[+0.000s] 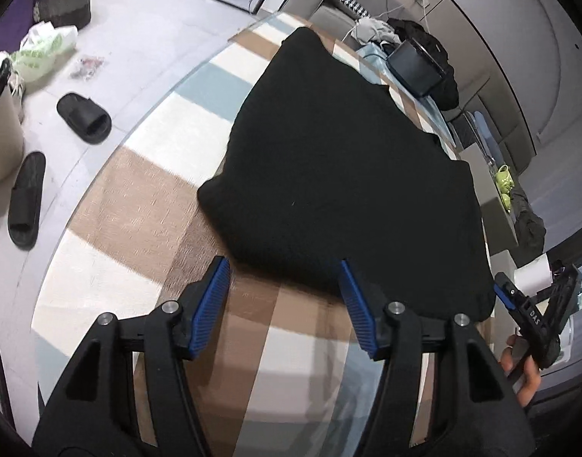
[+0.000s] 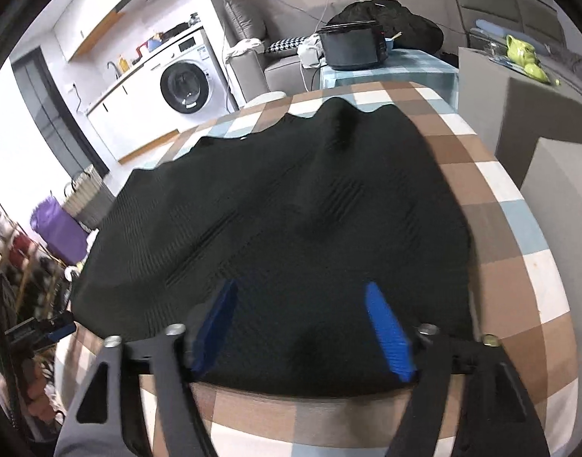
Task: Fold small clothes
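A black knitted garment lies spread on the checked tablecloth. My left gripper is open and empty, with its fingertips at the garment's near edge. The other gripper shows at the right edge of the left wrist view, beside the garment's corner. In the right wrist view the same garment fills the middle, with ridges and wrinkles. My right gripper is open and hovers over the garment's near part, holding nothing.
Two black slippers and a plastic bag lie on the floor to the left. A dark cooker stands on a blue-clothed table behind. A washing machine, grey boxes and a green teapot stand around.
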A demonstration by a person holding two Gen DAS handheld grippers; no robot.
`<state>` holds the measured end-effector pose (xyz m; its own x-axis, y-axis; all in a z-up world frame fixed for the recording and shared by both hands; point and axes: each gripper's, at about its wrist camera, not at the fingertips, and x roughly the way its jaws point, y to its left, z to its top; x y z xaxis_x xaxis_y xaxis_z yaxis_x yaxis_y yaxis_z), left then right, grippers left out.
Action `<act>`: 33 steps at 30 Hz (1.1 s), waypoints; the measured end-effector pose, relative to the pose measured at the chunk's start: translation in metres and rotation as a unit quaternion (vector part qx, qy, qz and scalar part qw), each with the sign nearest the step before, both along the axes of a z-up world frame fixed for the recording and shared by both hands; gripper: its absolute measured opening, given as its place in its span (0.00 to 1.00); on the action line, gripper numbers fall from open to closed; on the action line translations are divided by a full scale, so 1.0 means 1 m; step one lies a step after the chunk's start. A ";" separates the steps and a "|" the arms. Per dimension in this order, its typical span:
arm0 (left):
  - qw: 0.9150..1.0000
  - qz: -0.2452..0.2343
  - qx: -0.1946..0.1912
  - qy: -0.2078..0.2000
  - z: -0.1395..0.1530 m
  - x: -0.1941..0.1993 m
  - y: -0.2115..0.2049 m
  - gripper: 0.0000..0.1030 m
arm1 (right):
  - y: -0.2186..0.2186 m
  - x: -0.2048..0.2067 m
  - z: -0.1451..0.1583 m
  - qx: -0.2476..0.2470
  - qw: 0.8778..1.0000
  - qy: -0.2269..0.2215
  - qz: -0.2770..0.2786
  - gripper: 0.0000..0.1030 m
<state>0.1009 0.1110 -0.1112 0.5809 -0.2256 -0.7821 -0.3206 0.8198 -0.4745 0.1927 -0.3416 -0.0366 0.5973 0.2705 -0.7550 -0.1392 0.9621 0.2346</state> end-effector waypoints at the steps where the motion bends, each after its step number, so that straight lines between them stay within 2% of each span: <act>1: 1.000 -0.002 0.001 0.002 -0.001 0.003 -0.001 0.55 | 0.004 -0.001 0.000 -0.002 1.000 -0.003 0.002 0.76; 7: 1.000 0.004 -0.001 0.001 -0.002 0.015 -0.002 0.56 | 0.027 -0.005 -0.002 -0.002 0.999 -0.003 0.033 0.79; 15: 0.998 0.050 -0.025 -0.018 -0.006 0.029 0.001 0.56 | 0.041 -0.008 -0.003 -0.001 0.998 -0.003 0.056 0.79; 17: 0.998 0.048 -0.032 -0.014 -0.007 0.030 0.000 0.56 | 0.043 -0.006 -0.003 0.000 0.998 -0.003 0.056 0.79; 25: 0.994 0.041 -0.101 -0.002 -0.012 0.006 0.005 0.57 | 0.039 -0.007 0.000 0.020 0.998 -0.006 0.062 0.79; 28: 0.993 0.053 -0.102 -0.018 -0.013 0.009 0.006 0.57 | 0.043 -0.003 -0.004 0.027 0.997 0.000 0.069 0.79; 33: 0.993 0.074 -0.086 -0.037 -0.014 0.036 0.001 0.57 | 0.056 0.000 -0.009 0.019 0.996 0.006 0.086 0.79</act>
<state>0.1373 0.1120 -0.1257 0.6716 -0.2602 -0.6938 -0.3903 0.6717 -0.6297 0.1931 -0.2851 -0.0461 0.5301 0.3973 -0.7491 -0.2989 0.9143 0.2734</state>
